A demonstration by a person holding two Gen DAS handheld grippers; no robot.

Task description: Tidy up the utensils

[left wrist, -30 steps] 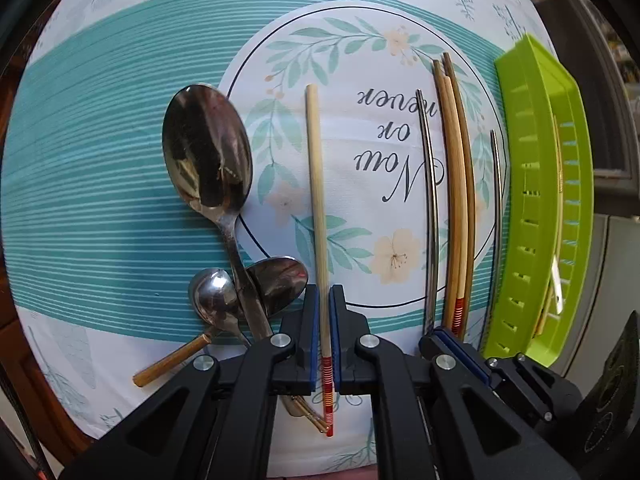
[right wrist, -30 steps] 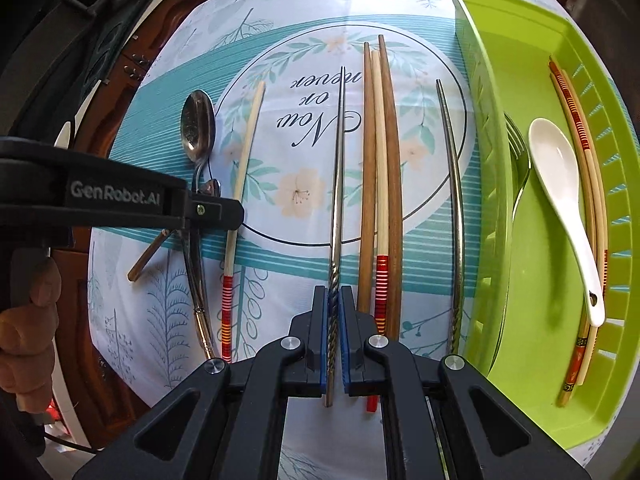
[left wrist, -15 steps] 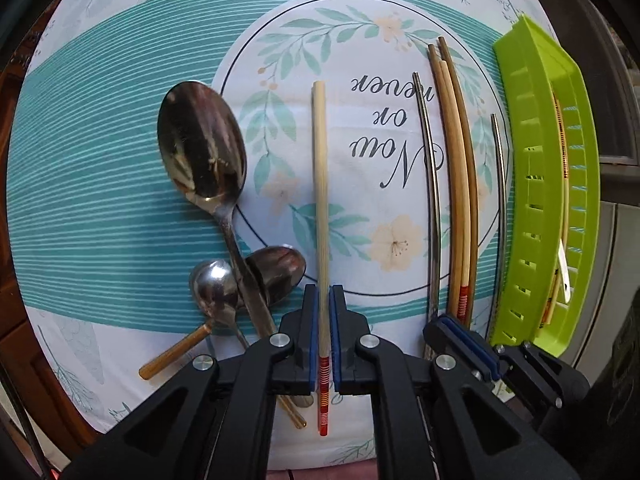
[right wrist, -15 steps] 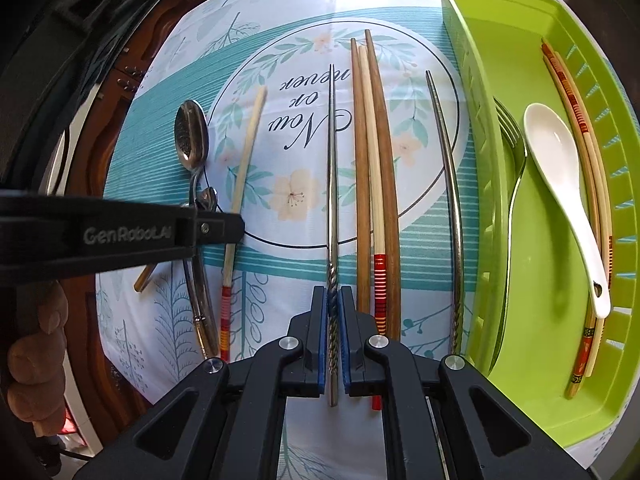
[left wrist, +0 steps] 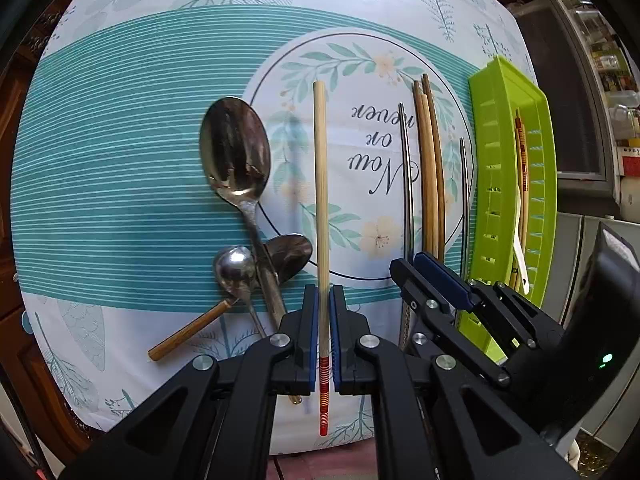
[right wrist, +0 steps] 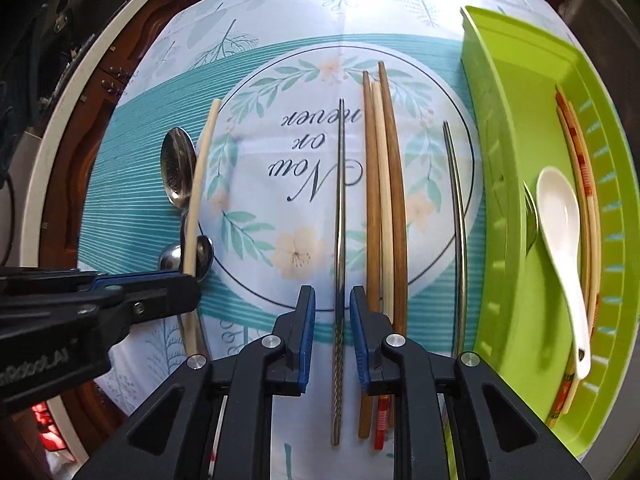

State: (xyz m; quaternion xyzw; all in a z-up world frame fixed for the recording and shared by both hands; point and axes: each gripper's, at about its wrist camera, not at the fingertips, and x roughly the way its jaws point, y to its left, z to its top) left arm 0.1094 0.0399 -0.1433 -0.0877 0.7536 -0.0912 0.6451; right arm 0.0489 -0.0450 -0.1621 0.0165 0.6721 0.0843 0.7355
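Since the frames a moment ago, our right gripper (right wrist: pixel 332 344) has let its fingers spread apart; they were pinched on the steel chopstick (right wrist: pixel 340 216) before, and now there's a clear gap on each side of it, w/ the stick lying on the cloth (right wrist: pixel 280 12) between the blue pads. Our left gripper (left wrist: pixel 324 340) hasn't changed its grip: pads closed tight on the pale bamboo chopstick (left wrist: pixel 321 184), clamped just above its red-striped end, and the stick looks higher off the cloth than before, its shadow offset to the left.

Moving out from the right fingers: just right of the steel stick lie three wooden chopsticks (right wrist: pixel 382 200) bunched together, touching, one w/ a red-striped end under the right finger. Further right, a second steel chopstick (right wrist: pixel 456 216) lies alone, near the wall of the green tray (right wrist: pixel 520 80). Inside the tray: a fork (right wrist: pixel 530 216) against the near wall, a white spoon (right wrist: pixel 560 240), and red-banded chopsticks (right wrist: pixel 580 160) along the far side, partly under the spoon.

Out from the left fingers: immediately left, a big steel spoon (left wrist: pixel 236 152) lies bowl up, its handle crossing over two small spoons (left wrist: pixel 236 268), one of which has a wooden handle (left wrist: pixel 188 332) angled down-left. All three touch in a pile at the cloth's teal band. In the left view the right gripper (left wrist: pixel 440 280) sits over the near end of the wooden sticks and steel stick.
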